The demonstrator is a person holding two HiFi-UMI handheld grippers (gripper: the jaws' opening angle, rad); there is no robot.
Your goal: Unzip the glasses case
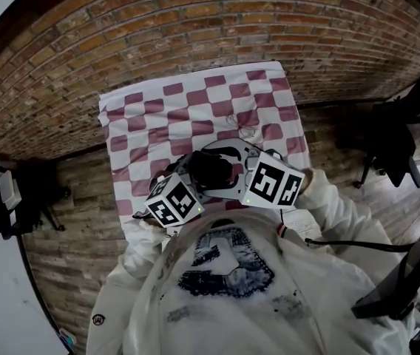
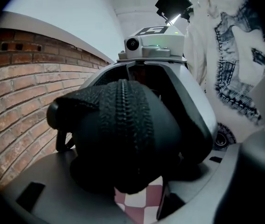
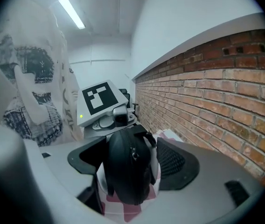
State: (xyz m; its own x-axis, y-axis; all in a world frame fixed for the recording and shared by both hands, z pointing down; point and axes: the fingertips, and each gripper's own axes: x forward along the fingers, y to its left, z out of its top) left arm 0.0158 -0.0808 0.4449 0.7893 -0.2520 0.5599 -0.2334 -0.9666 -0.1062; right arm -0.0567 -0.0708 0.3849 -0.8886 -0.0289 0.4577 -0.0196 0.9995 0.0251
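- Head view: two grippers are meeting nose to nose above one checked cloth (image 1: 195,109). The left gripper (image 1: 197,173) is clamping one black glasses case (image 1: 211,167). The right gripper (image 1: 231,167) is facing it from the opposite end, its jaws spreading around the same case. Two marker cubes are showing, the left cube (image 1: 174,200) and the right cube (image 1: 273,183), one riding on each tool.
- Left gripper view: the case is filling the whole gap between this tool's jaws, which are pressing on its sides, so the grip is standing at about the case's own width. One zipper (image 2: 123,120) is running straight up the middle of the case, facing the camera. Below the jaw tips a small patch of the cloth is showing under the case. Beyond the case, the right gripper's two jaws are curving around its far end.
- Right gripper view: this tool's jaws are standing wide apart and gripping nothing. The case is sitting edge-on between them, with one zipper slider (image 3: 135,154) facing the camera. The textured pad (image 3: 170,162) is standing apart from the case. The opposite pad is lying just beside it, and contact there cannot be told. Past the jaw tips the left gripper is holding the case's far end.
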